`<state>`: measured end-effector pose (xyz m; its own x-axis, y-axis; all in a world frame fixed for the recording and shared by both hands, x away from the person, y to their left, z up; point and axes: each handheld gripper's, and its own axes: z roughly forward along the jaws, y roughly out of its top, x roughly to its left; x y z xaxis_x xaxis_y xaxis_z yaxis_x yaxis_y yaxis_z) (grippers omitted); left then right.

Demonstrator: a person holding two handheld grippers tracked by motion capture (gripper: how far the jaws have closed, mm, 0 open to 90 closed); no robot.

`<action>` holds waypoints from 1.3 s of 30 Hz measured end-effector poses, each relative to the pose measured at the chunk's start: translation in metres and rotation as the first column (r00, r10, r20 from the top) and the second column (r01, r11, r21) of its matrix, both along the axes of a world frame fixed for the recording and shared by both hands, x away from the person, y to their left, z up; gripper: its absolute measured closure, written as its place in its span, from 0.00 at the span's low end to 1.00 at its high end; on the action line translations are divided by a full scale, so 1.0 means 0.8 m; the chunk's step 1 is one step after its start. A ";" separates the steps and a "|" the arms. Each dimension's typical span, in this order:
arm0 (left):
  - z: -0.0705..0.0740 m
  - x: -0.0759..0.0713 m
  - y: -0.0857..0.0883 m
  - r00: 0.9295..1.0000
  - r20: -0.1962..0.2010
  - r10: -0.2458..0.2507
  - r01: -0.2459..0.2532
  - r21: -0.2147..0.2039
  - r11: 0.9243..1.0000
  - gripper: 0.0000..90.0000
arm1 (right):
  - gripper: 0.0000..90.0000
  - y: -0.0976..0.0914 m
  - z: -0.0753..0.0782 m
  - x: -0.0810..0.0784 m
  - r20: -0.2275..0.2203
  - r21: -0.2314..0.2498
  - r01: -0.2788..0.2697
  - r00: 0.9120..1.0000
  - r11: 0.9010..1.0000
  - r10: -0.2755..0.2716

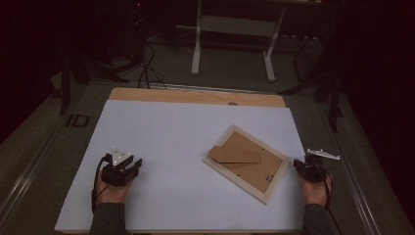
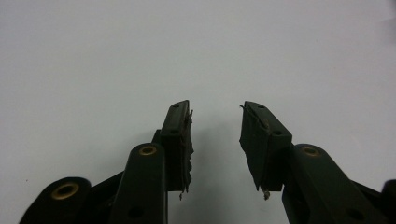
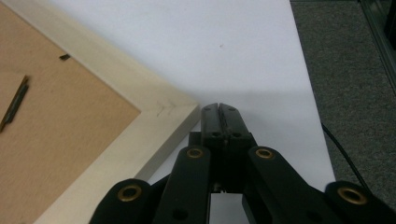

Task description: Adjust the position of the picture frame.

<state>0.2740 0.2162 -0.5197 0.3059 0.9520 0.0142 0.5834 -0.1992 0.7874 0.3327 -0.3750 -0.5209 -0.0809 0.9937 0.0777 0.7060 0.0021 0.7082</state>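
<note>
White sheet (image 1: 161,147) under both; left gripper (image 2: 215,122) half open, empty. Right gripper (image 3: 219,109), shut on nothing, seems just beside the picture frame's (image 3: 135,107) corner, and could shove it askew.

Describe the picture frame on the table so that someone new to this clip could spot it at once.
On the white table sheet, look right of centre, near the right gripper. The picture frame lies face down and turned askew, a pale wooden border around a brown backing board with its brown stand flap folded across the back. It is the one wooden thing lying on the sheet.
</note>
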 end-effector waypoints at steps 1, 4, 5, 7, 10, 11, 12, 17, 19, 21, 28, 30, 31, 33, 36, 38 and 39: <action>0.000 0.000 0.000 1.000 0.002 0.000 0.000 0.002 1.000 0.71 | 1.00 0.000 0.000 0.002 -0.001 0.002 0.003 1.000 1.000 -0.003; 0.000 0.000 -0.001 1.000 0.005 -0.006 0.006 -0.001 1.000 0.72 | 1.00 0.001 0.000 0.010 -0.006 0.003 0.002 1.000 1.000 -0.002; 0.000 0.000 -0.001 1.000 0.003 -0.008 0.008 0.002 1.000 0.72 | 1.00 0.001 0.000 0.012 -0.009 0.003 0.004 1.000 1.000 -0.004; 0.000 0.000 -0.001 1.000 0.004 -0.008 0.008 0.002 1.000 0.72 | 1.00 0.002 -0.001 0.015 -0.013 0.003 0.006 1.000 1.000 -0.006; 0.000 0.000 -0.001 1.000 0.006 -0.005 0.005 -0.002 1.000 0.72 | 1.00 0.002 -0.002 0.020 -0.020 0.009 0.014 1.000 1.000 -0.014; 0.000 0.000 0.000 1.000 0.005 -0.005 0.005 -0.004 1.000 0.73 | 1.00 0.002 -0.003 0.022 -0.022 0.008 0.015 1.000 1.000 -0.015; 0.000 0.000 0.000 1.000 0.004 -0.005 0.005 -0.003 1.000 0.73 | 1.00 0.001 -0.004 0.023 -0.023 0.012 0.015 1.000 1.000 -0.015; 0.000 0.000 0.000 1.000 0.003 -0.004 0.004 -0.002 1.000 0.73 | 1.00 0.001 -0.008 0.029 -0.035 0.019 0.020 0.999 1.000 -0.019; 0.000 0.001 0.000 1.000 0.002 -0.003 0.003 -0.001 1.000 0.73 | 1.00 0.001 -0.008 0.031 -0.038 0.025 0.021 0.999 0.999 -0.020; 0.000 0.001 0.000 1.000 0.000 -0.003 0.003 -0.001 1.000 0.73 | 1.00 0.002 -0.007 0.032 -0.040 0.031 0.019 0.999 0.999 -0.017; -0.001 0.001 -0.001 1.000 -0.004 -0.009 0.009 0.000 1.000 0.75 | 1.00 0.002 -0.008 0.032 -0.041 0.035 0.019 0.999 0.999 -0.018; -0.001 0.002 -0.001 1.000 -0.006 -0.010 0.010 -0.001 1.000 0.75 | 1.00 0.002 -0.008 0.032 -0.042 0.035 0.018 0.999 0.999 -0.017; -0.001 0.002 -0.001 1.000 -0.007 -0.011 0.011 -0.001 1.000 0.75 | 1.00 0.002 -0.007 0.033 -0.043 0.035 0.018 0.999 0.999 -0.017; -0.001 0.002 -0.001 1.000 -0.013 -0.016 0.016 -0.004 1.000 0.77 | 1.00 0.002 -0.007 0.033 -0.043 0.035 0.017 0.999 0.999 -0.015; -0.002 0.003 -0.002 0.999 -0.017 -0.027 0.026 -0.010 1.000 0.79 | 1.00 0.003 -0.008 0.034 -0.040 0.034 0.015 0.999 0.999 -0.014; -0.002 0.003 -0.002 0.999 -0.021 -0.030 0.030 -0.011 0.999 0.80 | 1.00 0.005 -0.008 0.035 -0.043 0.035 0.017 0.999 0.999 -0.015; -0.002 0.003 -0.003 0.999 -0.023 -0.030 0.030 -0.009 1.000 0.80 | 1.00 0.006 -0.008 0.036 -0.043 0.035 0.018 0.999 0.999 -0.016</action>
<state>0.2765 0.2141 -0.5213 0.3347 0.9423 -0.0014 0.5952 -0.2103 0.7756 0.3612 -0.3706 -0.5269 -0.0596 0.9915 0.1161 0.7352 -0.0350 0.6770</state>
